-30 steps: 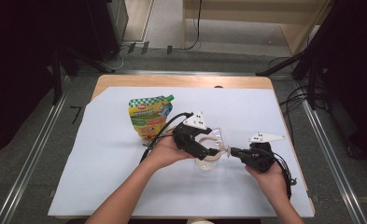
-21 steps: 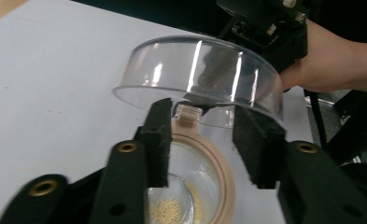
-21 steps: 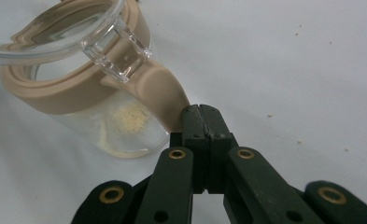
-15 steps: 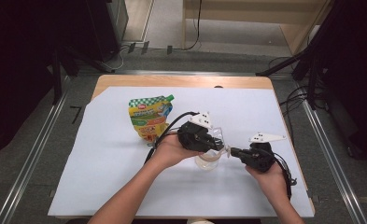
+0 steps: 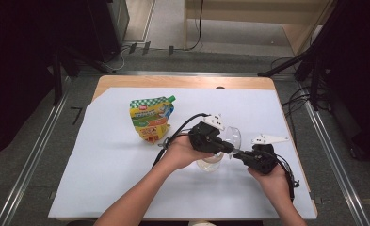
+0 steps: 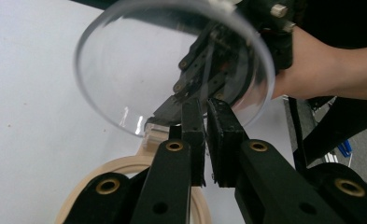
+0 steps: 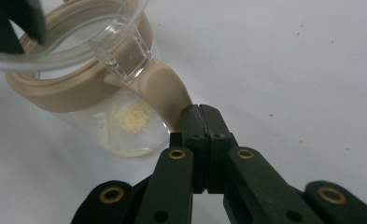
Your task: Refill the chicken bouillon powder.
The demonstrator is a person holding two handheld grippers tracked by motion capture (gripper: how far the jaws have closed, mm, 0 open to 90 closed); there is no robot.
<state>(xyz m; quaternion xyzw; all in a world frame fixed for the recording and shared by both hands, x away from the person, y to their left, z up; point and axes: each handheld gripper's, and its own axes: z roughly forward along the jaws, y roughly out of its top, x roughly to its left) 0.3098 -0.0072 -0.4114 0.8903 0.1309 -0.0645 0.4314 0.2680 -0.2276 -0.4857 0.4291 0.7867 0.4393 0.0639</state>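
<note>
A clear jar (image 5: 210, 164) with a beige rim (image 6: 125, 165) and a beige handle (image 7: 169, 93) stands on the white sheet. Its clear round lid (image 5: 232, 135) is tilted up on its hinge. My left gripper (image 5: 227, 146) is shut on the lid's edge (image 6: 125, 70), with its jaws (image 6: 204, 116) pinching the rim. My right gripper (image 5: 237, 155) is shut on the handle just beside the jar; its jaw tips (image 7: 201, 112) press together on the beige strip. A little yellowish powder (image 7: 127, 116) clings to the jar's bottom.
A green and yellow spouted pouch (image 5: 150, 118) lies on the white sheet (image 5: 102, 179) left of the jar. The sheet covers a wooden table (image 5: 182, 82). Fine crumbs (image 7: 302, 140) dot the sheet by the jar. Cables trail from both grippers.
The left gripper has moved a little right and up with the lid, which now stands more upright. The right gripper keeps its place on the handle.
</note>
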